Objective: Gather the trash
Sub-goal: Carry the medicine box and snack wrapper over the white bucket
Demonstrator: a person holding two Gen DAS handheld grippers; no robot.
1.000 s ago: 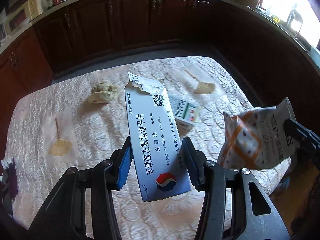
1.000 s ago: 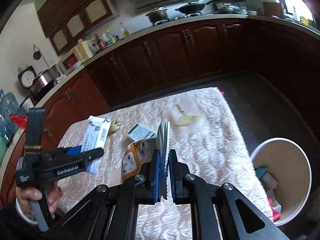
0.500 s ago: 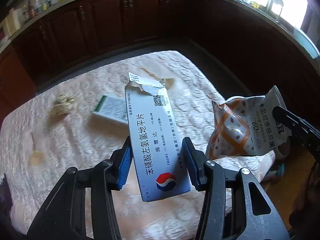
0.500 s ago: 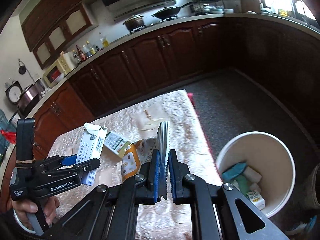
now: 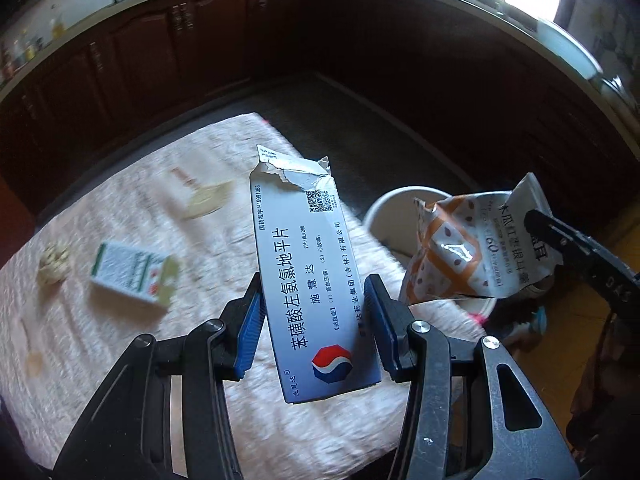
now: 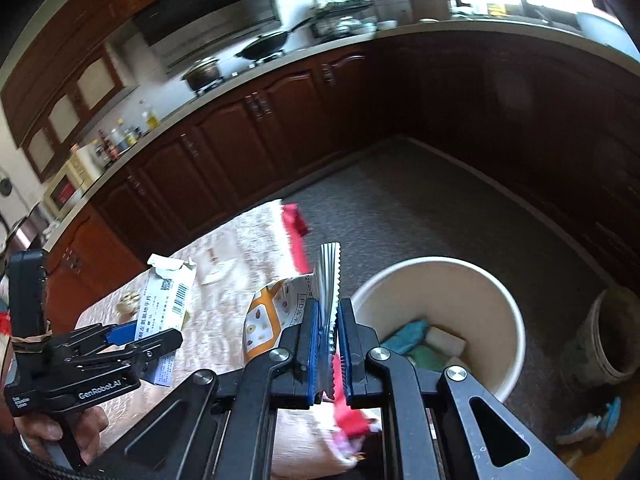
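Note:
My left gripper (image 5: 312, 320) is shut on a torn white-and-blue medicine box (image 5: 304, 264) and holds it up over the table's right end; the box also shows in the right wrist view (image 6: 166, 308). My right gripper (image 6: 328, 340) is shut on an orange-and-white snack wrapper (image 6: 268, 316), pinched by its crimped edge. In the left wrist view the wrapper (image 5: 476, 248) hangs over the white trash bin (image 5: 384, 208). The bin (image 6: 508, 312) stands on the floor beside the table and holds several pieces of trash.
A green-and-white small box (image 5: 132, 272), a crumpled tissue (image 5: 54, 260) and a flat paper scrap (image 5: 204, 200) lie on the table's pink quilted cloth (image 5: 100, 340). Dark cabinets ring the room. A second, dirty bucket (image 6: 608, 336) stands right of the bin.
Both grippers have swung right with their loads. The bin has come into the left wrist view and sits closer under the wrapper. The table items have slid left in view.

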